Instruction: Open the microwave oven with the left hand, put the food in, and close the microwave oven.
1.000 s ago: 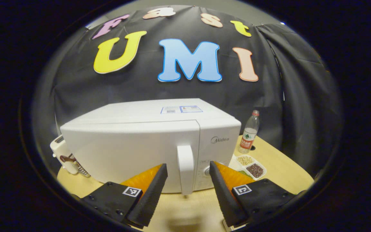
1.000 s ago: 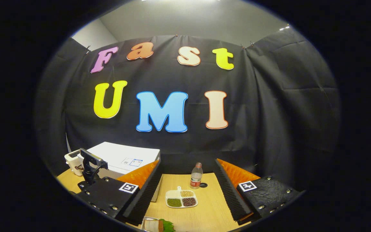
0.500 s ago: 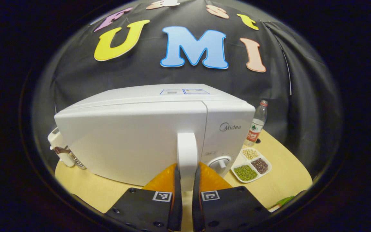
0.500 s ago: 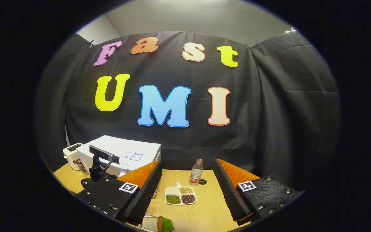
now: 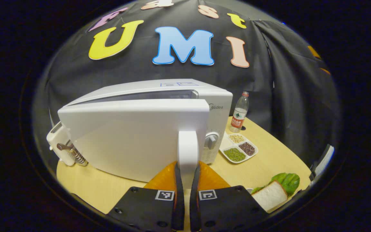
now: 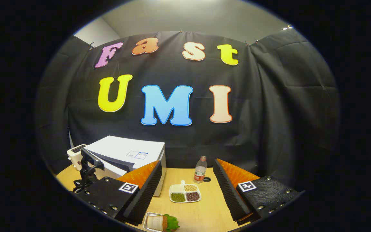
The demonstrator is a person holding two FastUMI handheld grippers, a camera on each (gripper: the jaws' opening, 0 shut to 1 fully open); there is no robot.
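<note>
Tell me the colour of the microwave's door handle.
White, like the door; the handle shows best in the left gripper view.

1. Microwave oven (image 5: 134,129): all white, incl. door and handle (image 5: 188,149).
2. Table (image 5: 269,164): light wood colour w/ fine grain.
3. Divided dish (image 5: 238,151): white, w/ green, dark red-brown and pale beige beans.
4. Bottle (image 5: 239,112): clear, red cap, red-and-white label.
5. Food (image 5: 274,190) near my left side: white bread, green leaf.
6. Toaster (image 5: 56,145): cream.

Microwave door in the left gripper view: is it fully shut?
No, the microwave door stands ajar, with a dark gap along its top edge.
</note>
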